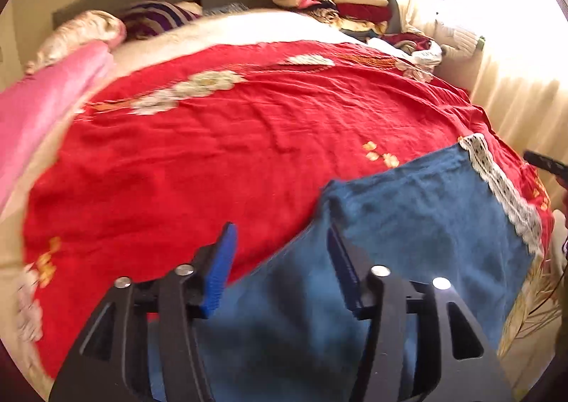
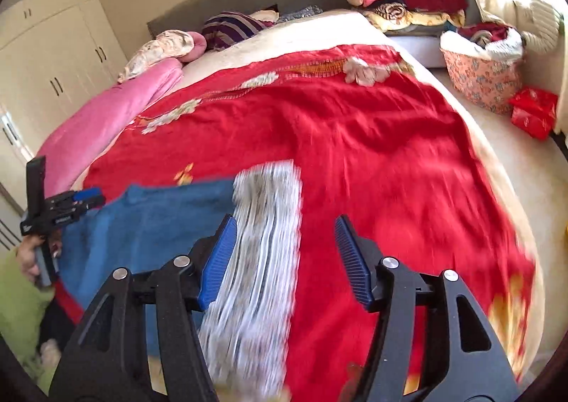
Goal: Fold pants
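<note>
One pair of blue pants (image 1: pixel 426 217) lies flat on the red bedspread (image 1: pixel 230 153), at the spread's near edge, lace-trimmed hem (image 1: pixel 497 185) toward its window side; laying the garment flat there probably gives a smooth surface for folding. Two grippers are present. The left gripper (image 1: pixel 280 270) hovers over the pants end farthest from the hem, jaws wide apart, gripping nothing. The right gripper (image 2: pixel 285 260) hovers above the hem, on the spread's window side, likewise spread wide and empty; this bracketing of the two ends suggests a fold is being prepared. Motion blur obscures whether either touches the cloth.
</note>
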`<action>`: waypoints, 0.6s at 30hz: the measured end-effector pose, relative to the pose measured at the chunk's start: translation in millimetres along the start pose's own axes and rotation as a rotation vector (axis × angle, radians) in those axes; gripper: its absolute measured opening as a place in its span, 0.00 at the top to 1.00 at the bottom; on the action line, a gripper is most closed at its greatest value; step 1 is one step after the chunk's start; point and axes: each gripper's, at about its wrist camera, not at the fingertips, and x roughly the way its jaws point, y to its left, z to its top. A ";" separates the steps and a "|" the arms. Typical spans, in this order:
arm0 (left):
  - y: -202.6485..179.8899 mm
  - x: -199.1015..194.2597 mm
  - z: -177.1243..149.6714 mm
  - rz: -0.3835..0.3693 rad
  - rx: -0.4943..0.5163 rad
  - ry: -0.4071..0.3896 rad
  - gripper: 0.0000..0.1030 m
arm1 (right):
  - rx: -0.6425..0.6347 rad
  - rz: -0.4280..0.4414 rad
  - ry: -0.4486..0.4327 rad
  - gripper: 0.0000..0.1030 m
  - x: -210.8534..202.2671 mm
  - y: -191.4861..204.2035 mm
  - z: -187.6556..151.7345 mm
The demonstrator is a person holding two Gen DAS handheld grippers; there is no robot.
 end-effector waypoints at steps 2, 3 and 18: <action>8.6 -20.9 -15.7 0.031 -0.034 -0.014 0.41 | 0.021 0.007 0.019 0.51 -7.6 2.4 -25.4; 10.5 -28.1 -20.3 0.028 -0.048 -0.017 0.41 | 0.029 0.006 0.028 0.51 -9.6 2.6 -32.8; 86.2 -132.8 -99.0 0.205 -0.274 -0.096 0.26 | 0.121 -0.006 0.124 0.51 5.8 8.6 -78.2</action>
